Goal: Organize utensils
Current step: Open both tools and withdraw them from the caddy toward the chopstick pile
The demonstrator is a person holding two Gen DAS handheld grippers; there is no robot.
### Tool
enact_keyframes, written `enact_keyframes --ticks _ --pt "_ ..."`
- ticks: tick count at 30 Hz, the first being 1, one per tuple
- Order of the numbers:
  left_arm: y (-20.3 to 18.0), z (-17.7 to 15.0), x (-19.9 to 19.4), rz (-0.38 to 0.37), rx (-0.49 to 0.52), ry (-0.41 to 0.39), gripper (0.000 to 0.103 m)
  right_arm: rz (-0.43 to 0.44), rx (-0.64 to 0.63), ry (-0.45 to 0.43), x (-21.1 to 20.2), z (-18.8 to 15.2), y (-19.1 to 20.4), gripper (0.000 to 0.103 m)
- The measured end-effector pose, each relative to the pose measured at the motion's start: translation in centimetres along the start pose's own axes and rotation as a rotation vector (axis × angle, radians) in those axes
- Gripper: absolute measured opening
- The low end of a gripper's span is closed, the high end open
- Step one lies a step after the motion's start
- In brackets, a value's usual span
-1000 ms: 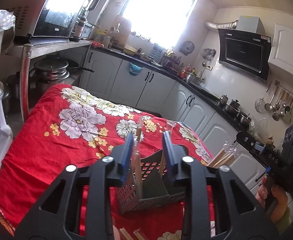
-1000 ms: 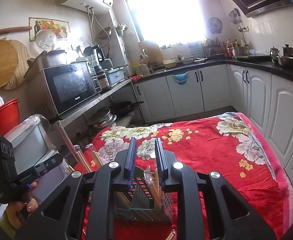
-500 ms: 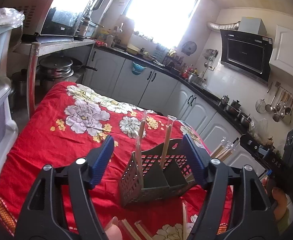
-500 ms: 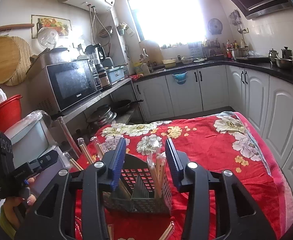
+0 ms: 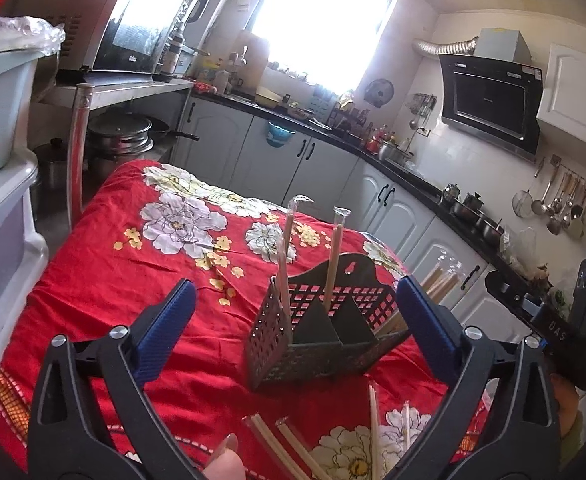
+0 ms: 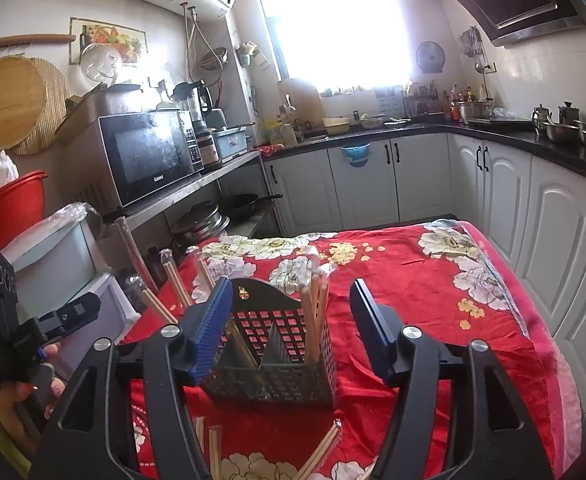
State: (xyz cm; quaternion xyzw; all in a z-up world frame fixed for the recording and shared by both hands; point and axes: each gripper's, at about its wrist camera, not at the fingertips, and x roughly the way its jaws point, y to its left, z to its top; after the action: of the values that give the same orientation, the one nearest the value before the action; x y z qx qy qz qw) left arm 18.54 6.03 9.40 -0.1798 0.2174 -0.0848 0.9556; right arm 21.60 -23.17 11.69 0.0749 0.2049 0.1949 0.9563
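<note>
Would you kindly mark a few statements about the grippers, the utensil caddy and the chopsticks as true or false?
1. Both the left gripper and the right gripper are open. True.
2. The caddy lies tipped on its side. False: it stands upright on the red floral cloth.
3. Wrapped chopsticks stand in the caddy. True.
4. No chopsticks remain on the cloth. False: loose chopsticks lie in front of the caddy.

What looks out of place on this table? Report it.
Wrapped chopsticks lie loose on the red cloth in front of the black caddy, not in its compartments. Nothing looks spilled or broken.
</note>
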Motion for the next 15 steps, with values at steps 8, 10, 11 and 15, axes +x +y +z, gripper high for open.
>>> enact_keyframes --ticks 8,10,11,15 --pt "0.0 -1.1 -0.9 0.009 0.017 0.005 0.092 -0.011 -0.041 0.022 -1.2 -2.0 0.8 0.064" --pt "0.1 -1.4 -1.2 0.015 0.018 0.005 0.092 -0.014 -0.056 0.025 -1.6 -2.5 1.1 0.065" --pt "0.1 -1.5 -1.2 0.018 0.018 0.005 0.092 -0.013 -0.061 0.028 -1.7 -2.6 1.2 0.065" --pt "0.3 -2.0 -1.6 0.021 0.019 0.009 0.092 -0.008 -0.068 0.035 -2.3 -3.5 1.5 0.066"
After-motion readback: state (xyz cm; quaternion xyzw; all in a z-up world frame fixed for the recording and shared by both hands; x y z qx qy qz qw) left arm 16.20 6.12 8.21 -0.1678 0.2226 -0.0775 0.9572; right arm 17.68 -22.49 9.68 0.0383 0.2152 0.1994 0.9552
